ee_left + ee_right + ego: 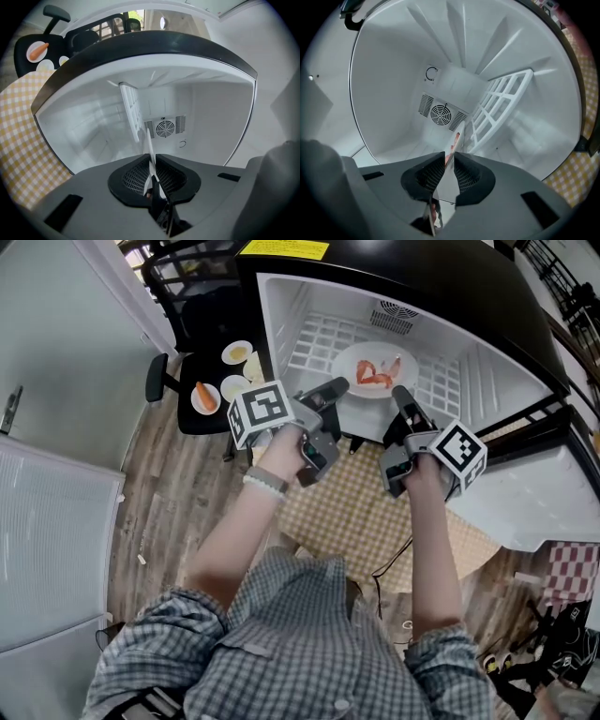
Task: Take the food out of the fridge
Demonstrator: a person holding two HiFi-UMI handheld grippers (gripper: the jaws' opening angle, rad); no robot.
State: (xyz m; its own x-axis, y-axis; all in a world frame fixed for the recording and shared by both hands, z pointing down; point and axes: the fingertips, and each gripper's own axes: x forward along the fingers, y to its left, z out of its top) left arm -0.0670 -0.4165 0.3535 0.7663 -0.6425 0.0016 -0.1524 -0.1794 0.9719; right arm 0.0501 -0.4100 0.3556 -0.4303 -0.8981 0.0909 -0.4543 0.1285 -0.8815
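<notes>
Your left gripper [336, 387] and right gripper [398, 393] each clamp the near rim of the plate [375, 351] of pink food [375, 377], at the fridge shelf's [314, 343] front.

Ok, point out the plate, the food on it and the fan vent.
plate [345, 367], head view, bare left rim.
food [373, 379], head view, red middle piece.
fan vent [165, 127], left gripper view, centre of round grille.

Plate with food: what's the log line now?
left gripper: shut on plate | right gripper: shut on plate | plate: on fridge shelf
</notes>
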